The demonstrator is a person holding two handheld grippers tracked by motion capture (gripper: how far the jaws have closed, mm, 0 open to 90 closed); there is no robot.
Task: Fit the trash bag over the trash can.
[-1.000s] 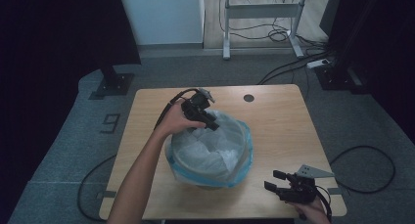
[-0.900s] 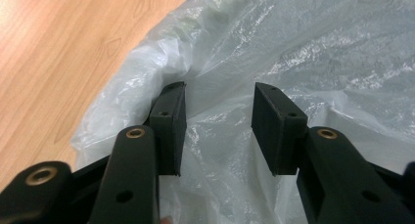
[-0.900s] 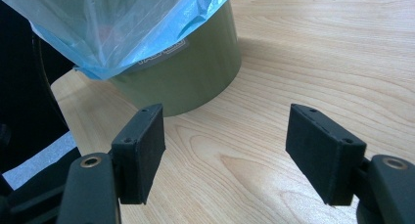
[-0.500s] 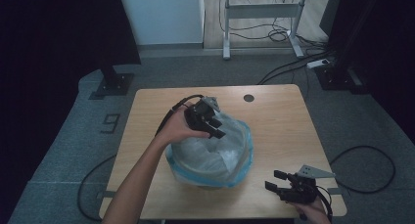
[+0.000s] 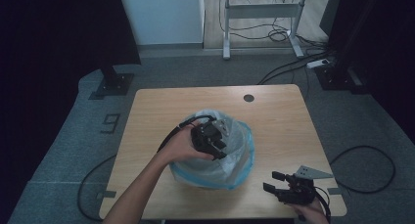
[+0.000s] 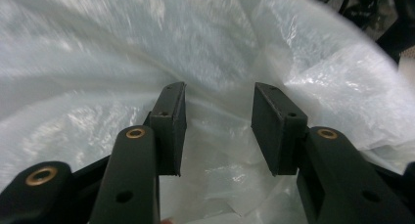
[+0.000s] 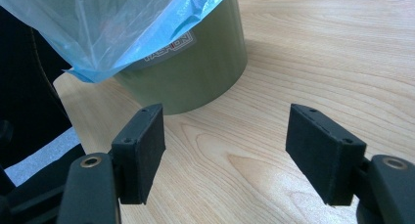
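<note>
An olive-green round bin (image 7: 195,72) stands mid-table, lined with a pale blue translucent plastic bag (image 5: 235,165) whose edge drapes over the rim (image 7: 107,23). My left gripper (image 5: 215,145) reaches down into the bag's mouth. Its jaws are open, with crinkled white film (image 6: 147,48) behind them and nothing clamped between the pads (image 6: 218,94). My right gripper (image 5: 272,181) rests low near the table's front right edge. It is open and points at the bin's base from a short way off (image 7: 225,121).
The wooden table (image 5: 279,116) has a dark round cable hole (image 5: 248,98) at the back. Cables trail from both grippers over the table's edges. Grey floor, a desk frame and dark curtains surround the table.
The left gripper has moved from the bag's far rim toward the person and deeper into the bag. The right gripper has barely moved.
</note>
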